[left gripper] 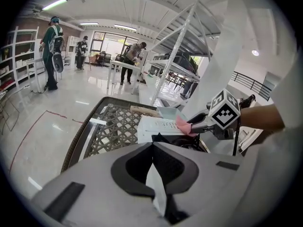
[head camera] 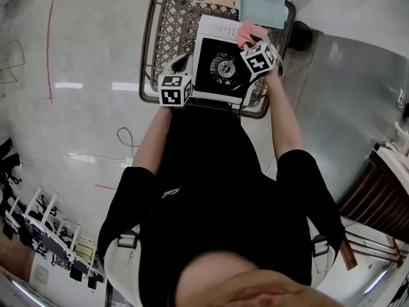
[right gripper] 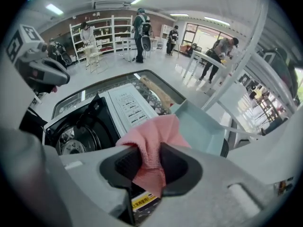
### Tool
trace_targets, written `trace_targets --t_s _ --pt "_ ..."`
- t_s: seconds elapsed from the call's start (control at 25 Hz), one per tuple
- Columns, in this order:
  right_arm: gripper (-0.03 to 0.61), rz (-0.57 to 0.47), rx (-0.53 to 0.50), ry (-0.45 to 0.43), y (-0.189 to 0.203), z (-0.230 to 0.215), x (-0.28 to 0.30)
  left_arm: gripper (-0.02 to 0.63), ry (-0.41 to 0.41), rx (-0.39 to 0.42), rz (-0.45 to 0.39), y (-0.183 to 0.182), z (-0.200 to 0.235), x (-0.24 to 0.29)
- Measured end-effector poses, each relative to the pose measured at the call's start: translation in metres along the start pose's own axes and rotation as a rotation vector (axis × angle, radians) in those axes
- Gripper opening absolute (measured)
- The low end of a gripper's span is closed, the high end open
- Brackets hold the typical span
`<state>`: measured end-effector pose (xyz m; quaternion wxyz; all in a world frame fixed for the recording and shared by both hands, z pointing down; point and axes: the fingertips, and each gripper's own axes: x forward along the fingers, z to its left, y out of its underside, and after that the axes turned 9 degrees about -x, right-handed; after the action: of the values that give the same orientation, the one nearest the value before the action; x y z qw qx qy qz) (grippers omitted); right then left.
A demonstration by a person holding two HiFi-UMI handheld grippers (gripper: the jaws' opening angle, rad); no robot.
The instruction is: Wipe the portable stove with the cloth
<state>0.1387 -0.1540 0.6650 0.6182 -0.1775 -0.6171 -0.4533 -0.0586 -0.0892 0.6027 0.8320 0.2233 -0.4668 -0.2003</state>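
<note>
Wicker table [head camera: 167, 24] w/ portable stove [head camera: 216, 29], pale-blue tray [head camera: 262, 6], wooden piece [head camera: 216, 2] on it.

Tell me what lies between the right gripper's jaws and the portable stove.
The pink cloth. The right gripper view shows the right gripper pinching it, and it bunches out over the portable stove and its white panel.

The left gripper [left gripper: 152, 148], jaws drawn together at the tips, hangs over a lattice-topped table [left gripper: 111, 126]. Beyond it, the right gripper [left gripper: 195, 127] holds a pink cloth [left gripper: 182, 124] at the edge of the white portable stove [left gripper: 156, 126].
</note>
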Motion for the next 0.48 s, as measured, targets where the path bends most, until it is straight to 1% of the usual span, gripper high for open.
trace_targets --t_s 0.12,0.28,0.36,0.48 --pt "0.114 -0.014 0.079 0.005 0.009 -0.005 -0.004 0.000 0.002 0.012 0.005 0.000 -0.004 0.000" --pt "0.114 -0.046 0.195 0.037 0.020 -0.019 -0.008 0.000 0.009 0.028 0.011 -0.002 -0.010 0.001" --pt "0.114 -0.071 0.289 0.044 0.028 -0.023 -0.009 0.000 0.002 0.030 0.016 0.000 -0.010 -0.001" --pt "0.114 -0.110 0.476 0.047 0.043 -0.031 -0.009 0.000 -0.005 0.028 0.026 0.002 -0.011 0.002"
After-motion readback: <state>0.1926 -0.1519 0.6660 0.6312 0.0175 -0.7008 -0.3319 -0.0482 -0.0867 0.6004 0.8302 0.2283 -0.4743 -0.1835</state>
